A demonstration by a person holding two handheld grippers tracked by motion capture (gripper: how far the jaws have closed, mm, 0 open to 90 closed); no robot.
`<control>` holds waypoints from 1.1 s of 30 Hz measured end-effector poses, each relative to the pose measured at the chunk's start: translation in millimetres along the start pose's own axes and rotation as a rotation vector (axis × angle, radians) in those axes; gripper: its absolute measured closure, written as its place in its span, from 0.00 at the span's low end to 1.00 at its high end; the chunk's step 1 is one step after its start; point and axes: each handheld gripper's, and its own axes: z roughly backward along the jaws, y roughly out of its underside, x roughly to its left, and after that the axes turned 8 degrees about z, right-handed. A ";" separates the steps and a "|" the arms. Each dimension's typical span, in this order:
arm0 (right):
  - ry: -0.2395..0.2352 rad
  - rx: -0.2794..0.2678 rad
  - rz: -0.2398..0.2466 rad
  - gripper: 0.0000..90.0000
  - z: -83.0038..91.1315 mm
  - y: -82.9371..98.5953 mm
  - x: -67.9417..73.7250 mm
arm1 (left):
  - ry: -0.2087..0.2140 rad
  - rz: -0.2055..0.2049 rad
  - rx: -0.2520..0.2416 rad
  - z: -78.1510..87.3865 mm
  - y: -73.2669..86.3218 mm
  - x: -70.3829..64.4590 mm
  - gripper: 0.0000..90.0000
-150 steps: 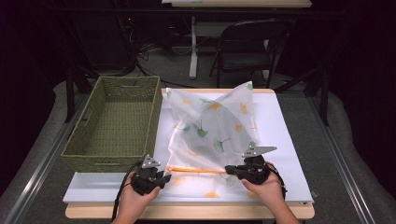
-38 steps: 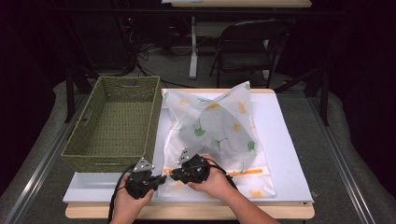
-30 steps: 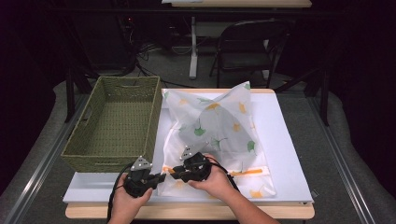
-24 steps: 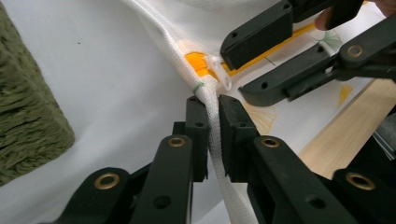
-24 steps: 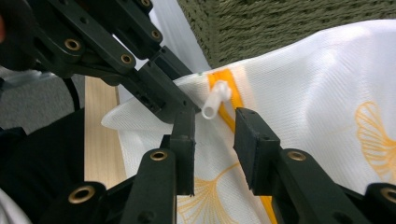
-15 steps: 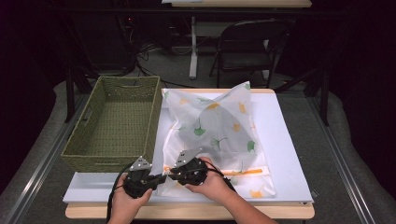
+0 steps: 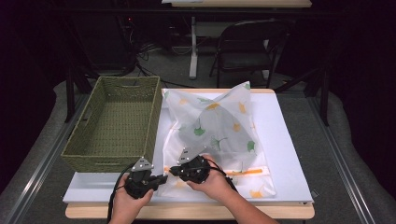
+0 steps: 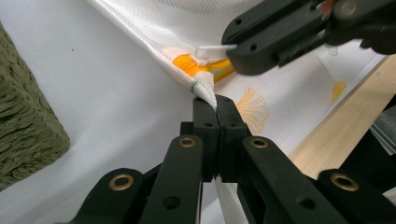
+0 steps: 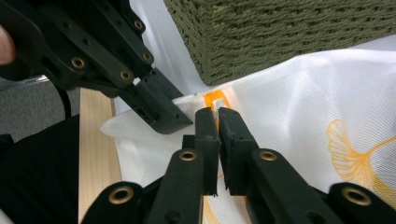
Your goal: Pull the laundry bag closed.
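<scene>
— Looking at the near-left corner of the table [image 7: 289, 135], what do you see?

— Both grippers sit close together there, over the near-left corner of a white mesh bag [image 7: 219, 135] printed with green and orange leaves. The bag lies on a white mat, and its far end bulges up as if stuffed.

— What has the left gripper [image 8: 215, 103] got?

— In the left gripper view its two black jaws are pressed together with the corner of the bag's cloth pinched between them. The fabric rises from the jaw tips in a small peak.

— And the right gripper [image 9: 217, 111]?

— In the right gripper view its jaws are nearly closed, with a thin gap between them. A small white zipper pull [image 9: 215, 103] sits right at the tips, at the end of the orange zipper [image 7: 247, 171]. The left gripper view shows that white tab clamped in the right gripper's jaws, so it has hold of the pull.

— How near are the two grippers to each other?

— Just beside each other, tips almost touching, though I cannot tell whether they make contact.

— Where does the zipper run?

— Along the bag's near edge, from the grippers toward the right.

— Anything else on the table?

— A green woven basket [image 7: 116, 121] stands left of the bag, its near corner close to the grippers.
</scene>
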 end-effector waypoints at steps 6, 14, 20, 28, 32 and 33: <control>-0.011 0.016 -0.037 1.00 -1.3 2.3 -4.6 | -0.003 -0.003 -0.002 -0.1 0.1 -0.2 0.99; -0.119 -0.018 -0.196 1.00 -2.0 11.2 -17.1 | -0.029 0.007 0.008 -1.2 4.1 4.7 0.98; -0.187 -0.026 -0.305 1.00 -2.0 17.3 -23.5 | -0.031 0.037 0.014 -3.9 5.1 8.7 0.92; -0.197 -0.019 -0.322 1.00 -3.8 20.1 -22.1 | -0.020 0.028 -0.008 -2.8 -2.1 9.4 0.92; -0.190 -0.043 -0.357 1.00 -4.1 21.0 -23.3 | -0.024 0.011 -0.011 -2.4 -1.9 7.2 0.97; -0.194 -0.049 -0.363 1.00 -4.2 20.9 -23.6 | -0.025 0.013 -0.014 -1.9 -2.0 6.8 0.97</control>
